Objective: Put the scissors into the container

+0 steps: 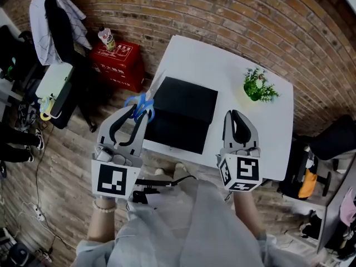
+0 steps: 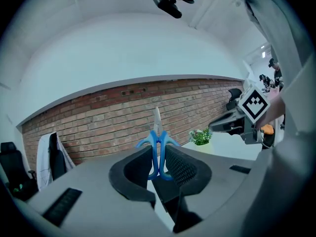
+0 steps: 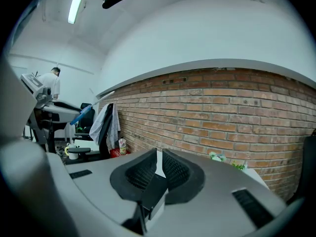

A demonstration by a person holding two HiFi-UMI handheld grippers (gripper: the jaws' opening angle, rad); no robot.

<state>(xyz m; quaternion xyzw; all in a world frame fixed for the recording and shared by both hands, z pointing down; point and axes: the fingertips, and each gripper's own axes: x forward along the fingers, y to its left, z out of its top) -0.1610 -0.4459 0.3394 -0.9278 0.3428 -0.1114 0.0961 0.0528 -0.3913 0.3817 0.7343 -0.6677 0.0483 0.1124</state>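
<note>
My left tongs (image 1: 139,117) are clamped on the blue scissors (image 1: 142,105) by the handle loops, and the closed blades stick out past the tips toward 1 o'clock in the head view. In the left gripper view the scissors (image 2: 158,143) stand upright between the jaws of the left tongs (image 2: 159,158), clear of the table (image 1: 222,65). The black container (image 1: 186,102) lies flat on the table just beside the scissors at 3 o'clock, and nothing shows in it. My right tongs (image 1: 239,128) hang at 4 o'clock of the container with their jaws together on nothing. A small potted plant (image 1: 258,85) stands well apart at 1 o'clock.

I judge the pick-up is done and the carry is in hand. Next I should swing the left tongs toward 3 o'clock until the scissors are over the container, lower them, tip the blades down flat, and only then let the jaws part.
</note>
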